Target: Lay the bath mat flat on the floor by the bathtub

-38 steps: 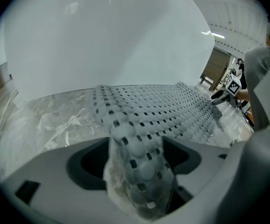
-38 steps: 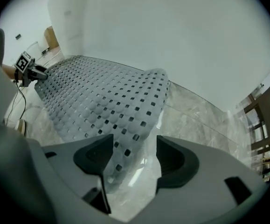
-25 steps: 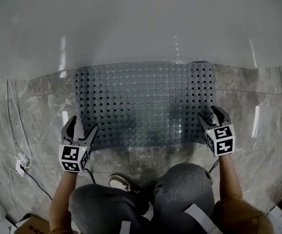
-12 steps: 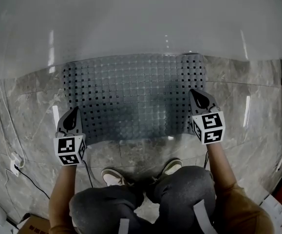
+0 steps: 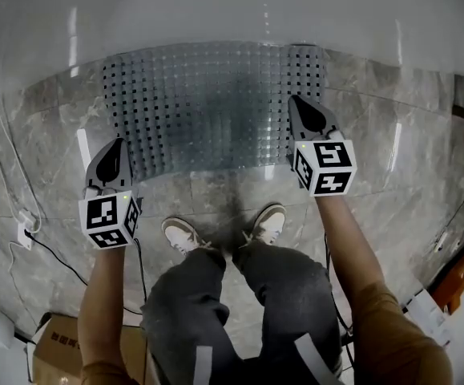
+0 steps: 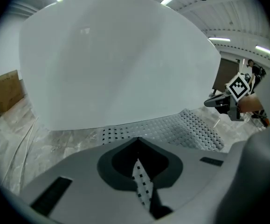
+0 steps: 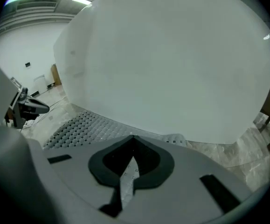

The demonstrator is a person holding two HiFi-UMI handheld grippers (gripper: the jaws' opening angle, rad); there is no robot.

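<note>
Bath mat (image 5: 207,107) position: spread flat on the floor (image 5: 392,135), far long edge against the bathtub (image 5: 232,6), near edge just ahead of the person's shoes (image 5: 182,233). This is the layout the task asks for. One point to check: in the right gripper view the far right corner (image 7: 176,138) seems to ride up slightly against the tub wall. The head view does not confirm this.

Step in hand, as a judgement: inspection of the lay. If that corner is raised, the next move calls for a light downward press there with closed tips and no pinching, so the bath mat does not shift off the tub line.

Left gripper (image 5: 117,147): jaws together, tips meeting, nothing pinched. Only a sliver of the holed pattern shows through the slit behind the tips. It hangs over the near left corner. Right gripper (image 5: 296,103): likewise closed and empty, over the right short edge.

Pose: both forearms (image 5: 107,295) reach forward and down — marker cubes (image 5: 109,219) facing up, jaws aimed at the tub. The person stands, feet between the two grippers.
</note>
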